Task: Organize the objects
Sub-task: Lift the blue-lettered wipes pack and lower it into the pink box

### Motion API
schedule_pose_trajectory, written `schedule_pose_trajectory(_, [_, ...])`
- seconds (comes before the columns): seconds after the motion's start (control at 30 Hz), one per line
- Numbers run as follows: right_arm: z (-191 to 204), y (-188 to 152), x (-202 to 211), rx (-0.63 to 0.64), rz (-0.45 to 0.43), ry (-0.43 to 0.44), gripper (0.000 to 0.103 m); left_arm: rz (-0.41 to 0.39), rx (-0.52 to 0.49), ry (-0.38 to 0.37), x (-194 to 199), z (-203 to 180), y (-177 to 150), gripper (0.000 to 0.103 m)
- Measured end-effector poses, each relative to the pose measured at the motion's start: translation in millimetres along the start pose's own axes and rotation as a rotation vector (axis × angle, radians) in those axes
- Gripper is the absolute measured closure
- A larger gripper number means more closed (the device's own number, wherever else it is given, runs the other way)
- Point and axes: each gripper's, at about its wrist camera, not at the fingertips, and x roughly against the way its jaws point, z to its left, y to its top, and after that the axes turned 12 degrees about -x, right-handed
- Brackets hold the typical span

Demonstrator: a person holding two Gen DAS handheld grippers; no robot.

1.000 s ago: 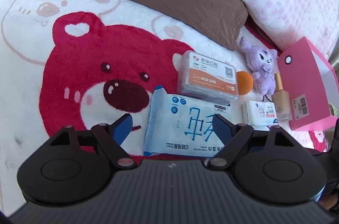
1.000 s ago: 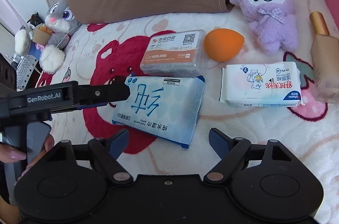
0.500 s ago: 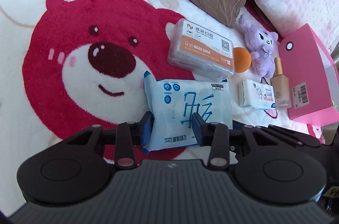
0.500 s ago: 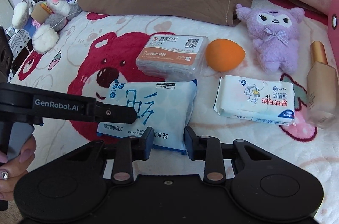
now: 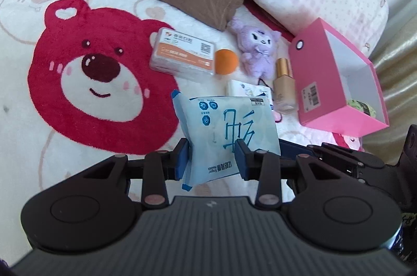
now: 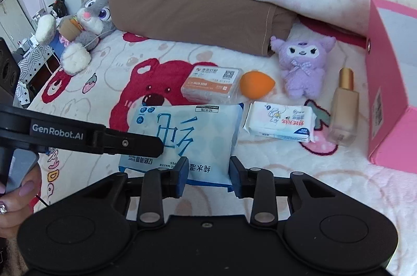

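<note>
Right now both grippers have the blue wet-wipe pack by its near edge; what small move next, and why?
Probably carry the blue wet-wipe pack toward the open pink cardboard box. The left gripper and right gripper are both clamped on it, its far end is raised off the bear-print blanket, and the box's white interior looks mostly free.

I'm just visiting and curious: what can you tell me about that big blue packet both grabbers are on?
The blue wet-wipes pack is a soft, flat plastic pouch, pale blue with large blue characters and a small white label at its far edge. Both grippers pinch its near edge: the left gripper and the right gripper, each with blue-padded fingers on either side. It seems raised off the bear blanket, tilted and slightly crumpled.
</note>
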Motion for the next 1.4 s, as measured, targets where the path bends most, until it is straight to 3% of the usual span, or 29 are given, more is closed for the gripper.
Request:
schedule_pose_trajectory(0.27, [-1,9,67,0.039,-0.063,-0.025,0.055,-0.049,-0.067,-0.060,31,-54,8,0.067])
schedule_pose_trajectory(0.53, [-12,42,132,0.065,-0.165,-0.093,0.048,-0.082,-0.291,-0.077,50,-135,63,0.067])
schedule_pose_trajectory(0.7, [-29,69,162,0.102,-0.224,-0.167,0.045,-0.120,-0.366,-0.097,46,-181,95,0.067])
schedule_pose_trajectory(0.83, [-51,85,170,0.099,-0.269,-0.250,0.044,-0.095,-0.376,-0.118,14,-209,118,0.068])
schedule_pose_trajectory(1.0, [-89,96,156,0.099,-0.288,-0.347,0.044,-0.003,-0.323,-0.156,-48,-226,142,0.068])
schedule_pose_trajectory(1.2, [-153,106,134,-0.017,-0.228,-0.327,0.045,0.106,-0.271,-0.158,-115,-243,155,0.068])
schedule_pose_trajectory(1.4, [-184,95,113,-0.033,-0.158,-0.277,0.047,0.181,-0.284,-0.130,-146,-246,146,0.068])
